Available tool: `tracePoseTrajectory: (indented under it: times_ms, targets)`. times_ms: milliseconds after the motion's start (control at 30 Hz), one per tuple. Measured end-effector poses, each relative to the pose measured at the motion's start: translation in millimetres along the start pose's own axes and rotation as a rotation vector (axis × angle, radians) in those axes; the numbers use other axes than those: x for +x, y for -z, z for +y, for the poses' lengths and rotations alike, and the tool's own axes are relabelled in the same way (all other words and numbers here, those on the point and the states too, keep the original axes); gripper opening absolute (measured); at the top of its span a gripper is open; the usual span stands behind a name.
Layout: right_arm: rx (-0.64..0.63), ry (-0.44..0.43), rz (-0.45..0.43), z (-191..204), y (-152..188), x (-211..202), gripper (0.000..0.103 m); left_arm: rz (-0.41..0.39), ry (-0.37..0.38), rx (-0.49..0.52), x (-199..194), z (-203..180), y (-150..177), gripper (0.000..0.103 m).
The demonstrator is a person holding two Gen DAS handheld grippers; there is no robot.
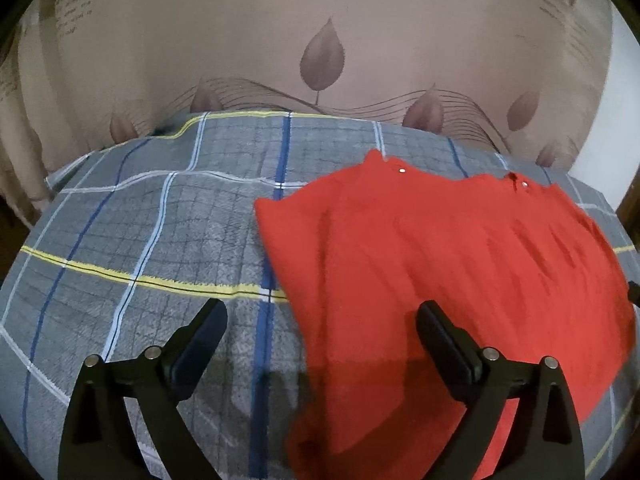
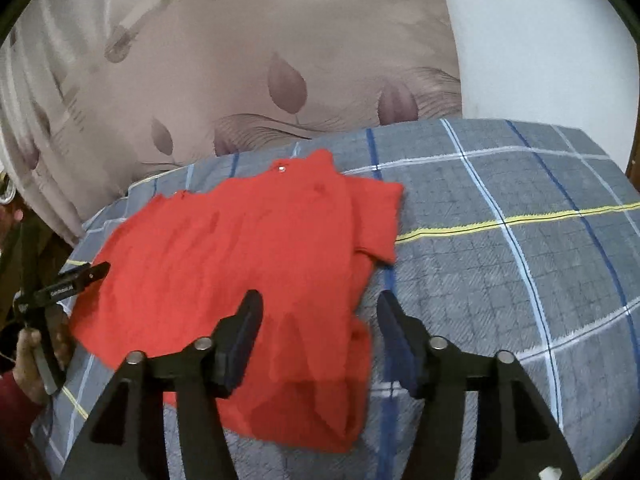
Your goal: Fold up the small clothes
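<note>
We have one red shirt (image 1: pixel 440 264) lying partly folded on the checked blanket (image 1: pixel 140 240), one sleeve (image 2: pixel 374 216) turned in. Our left gripper (image 1: pixel 320 320) hangs wide and released over its edge; our right gripper (image 2: pixel 320 312) is parted too, holding nothing. The soft cloth could slide or bunch if we pinch only one layer. We count two snaps, two grippers.

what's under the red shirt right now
The red shirt lies on a grey plaid blanket, whose checks show all around it. Whatever sits directly beneath the cloth is covered, so nothing else can be confirmed there.
</note>
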State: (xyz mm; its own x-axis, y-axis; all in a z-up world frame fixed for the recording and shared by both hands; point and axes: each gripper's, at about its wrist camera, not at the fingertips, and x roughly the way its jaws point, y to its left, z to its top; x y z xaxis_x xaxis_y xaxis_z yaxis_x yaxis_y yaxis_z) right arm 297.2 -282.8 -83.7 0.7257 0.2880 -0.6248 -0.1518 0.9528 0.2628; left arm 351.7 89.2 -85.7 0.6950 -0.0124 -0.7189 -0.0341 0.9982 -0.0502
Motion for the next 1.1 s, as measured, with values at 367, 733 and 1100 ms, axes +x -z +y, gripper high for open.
tracePoseTrajectory:
  times_ms: [367,733,1100]
  targets:
    - [-0.065,0.052,0.003,17.0,8.2,1.7,0.067,-0.014,-0.052,0.018,-7.0,-4.2,4.1,0.100]
    - [-0.090,0.105,0.006,22.9,8.1,4.3,0.082,-0.020,-0.053,0.000,-8.0,-1.8,4.7,0.100]
    - [-0.115,0.135,0.011,26.9,8.4,6.8,0.092,-0.016,-0.060,0.005,-6.7,-2.0,4.0,0.100]
